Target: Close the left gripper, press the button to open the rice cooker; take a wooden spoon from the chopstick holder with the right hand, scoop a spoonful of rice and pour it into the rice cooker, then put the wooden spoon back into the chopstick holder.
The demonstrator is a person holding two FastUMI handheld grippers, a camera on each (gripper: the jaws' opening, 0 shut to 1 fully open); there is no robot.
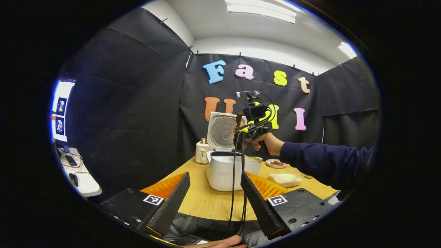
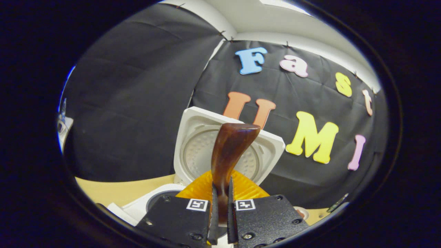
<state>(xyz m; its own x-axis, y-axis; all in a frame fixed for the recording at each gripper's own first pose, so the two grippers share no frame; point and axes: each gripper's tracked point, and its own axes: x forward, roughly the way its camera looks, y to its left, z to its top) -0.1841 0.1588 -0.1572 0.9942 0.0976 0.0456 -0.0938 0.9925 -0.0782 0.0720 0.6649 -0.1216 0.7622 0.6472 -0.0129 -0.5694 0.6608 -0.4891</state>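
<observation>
Rice cooker (image 1: 232, 170) stands lid-up on the surface (image 1: 206, 201). My right hand-held gripper (image 2: 220, 203) clamps the wooden spoon (image 2: 229, 151) above it; my left hand-held gripper (image 1: 215, 193) gapes wide, empty.

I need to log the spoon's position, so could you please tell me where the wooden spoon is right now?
The wooden spoon is clamped upright in the right hand-held gripper, held over the open rice cooker in front of its raised lid.
</observation>
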